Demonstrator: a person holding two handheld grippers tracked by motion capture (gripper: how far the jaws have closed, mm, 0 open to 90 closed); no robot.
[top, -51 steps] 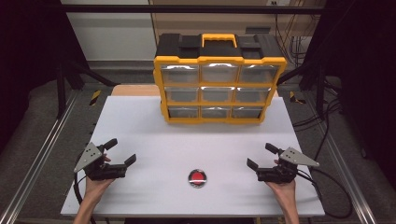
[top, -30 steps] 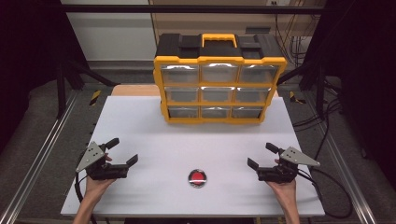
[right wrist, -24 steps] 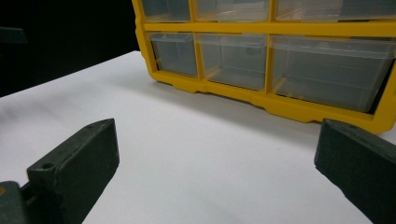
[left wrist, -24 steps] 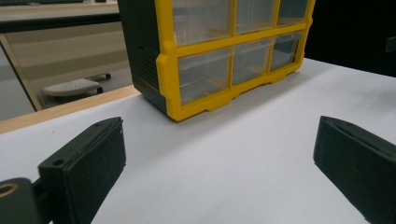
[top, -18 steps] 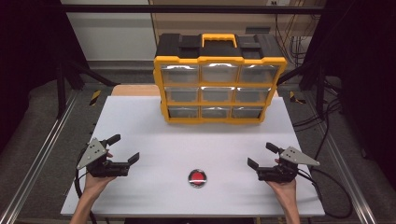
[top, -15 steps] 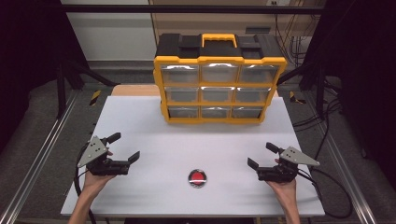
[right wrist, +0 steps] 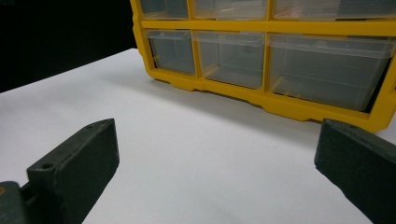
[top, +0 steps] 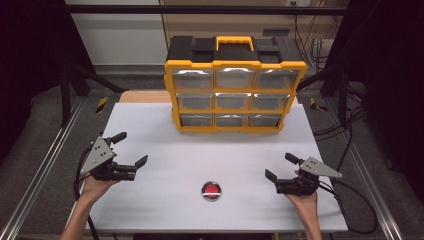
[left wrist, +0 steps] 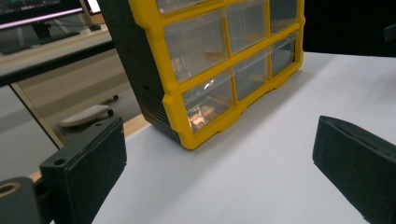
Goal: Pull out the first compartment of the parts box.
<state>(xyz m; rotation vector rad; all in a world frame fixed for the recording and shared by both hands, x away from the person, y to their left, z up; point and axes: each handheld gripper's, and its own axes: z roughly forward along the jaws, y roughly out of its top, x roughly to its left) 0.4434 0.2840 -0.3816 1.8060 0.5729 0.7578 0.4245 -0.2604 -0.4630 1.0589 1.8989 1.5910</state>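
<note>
Left gripper (top: 129, 152) and right gripper (top: 283, 167), jaws spread and empty, flanked a red button (top: 211, 190) near the worktop's (top: 150, 130) front edge, apparently ready to approach the drawer cabinet (top: 235, 90).

Bright overhead light, glare on drawer fronts (top: 235, 77), dark surroundings, soft focus

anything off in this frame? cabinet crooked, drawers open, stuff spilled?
Nothing stands out. The yellow drawer cabinet stands upright and square at the far side of the white table, all nine clear drawers pushed in. The red button lies alone near the front edge. Both tongs, left and right, are open and empty.
</note>
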